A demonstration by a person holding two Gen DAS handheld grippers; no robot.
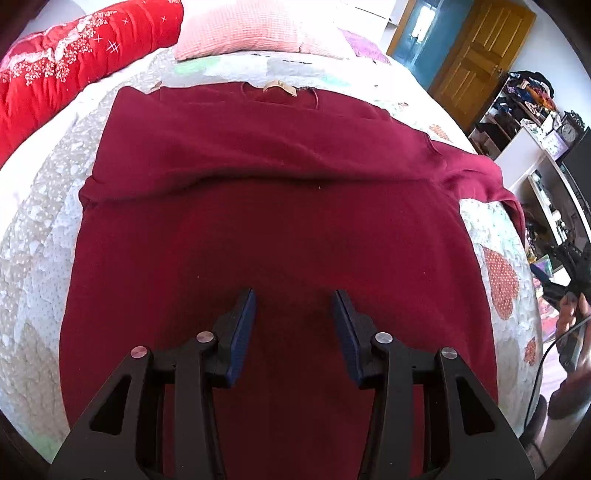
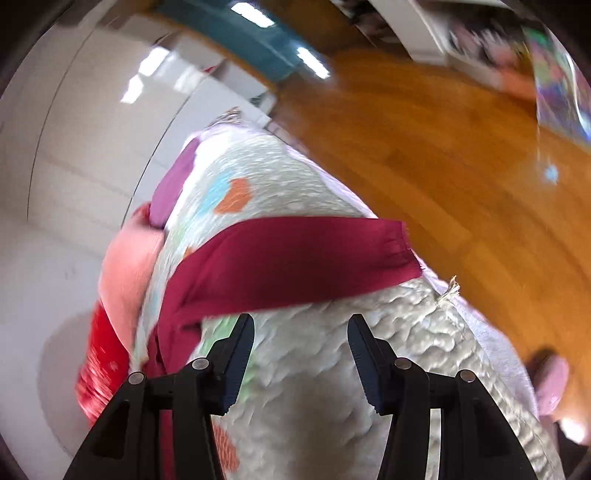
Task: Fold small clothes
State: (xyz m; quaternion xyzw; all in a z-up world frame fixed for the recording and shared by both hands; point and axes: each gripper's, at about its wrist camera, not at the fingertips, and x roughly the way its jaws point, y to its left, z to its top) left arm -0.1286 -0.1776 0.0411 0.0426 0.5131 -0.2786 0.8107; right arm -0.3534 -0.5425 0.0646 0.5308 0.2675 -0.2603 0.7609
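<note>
A dark red long-sleeved top [image 1: 266,206] lies flat on the quilted bed [image 1: 40,229], neck label at the far end. Its left sleeve is folded in across the body. Its right sleeve [image 1: 491,181] stretches out over the bed's right edge. My left gripper [image 1: 294,308] is open and empty, just above the lower body of the top. In the right wrist view the sleeve [image 2: 295,258] hangs across the bed's side. My right gripper [image 2: 301,334] is open and empty, just below the sleeve, over the quilt [image 2: 332,387].
A red duvet [image 1: 74,59] and a pink pillow [image 1: 243,29] lie at the head of the bed. Shelves with clutter [image 1: 532,122] stand at the right. A wooden floor [image 2: 424,155] runs beside the bed. The right gripper [image 1: 569,273] shows in the left wrist view.
</note>
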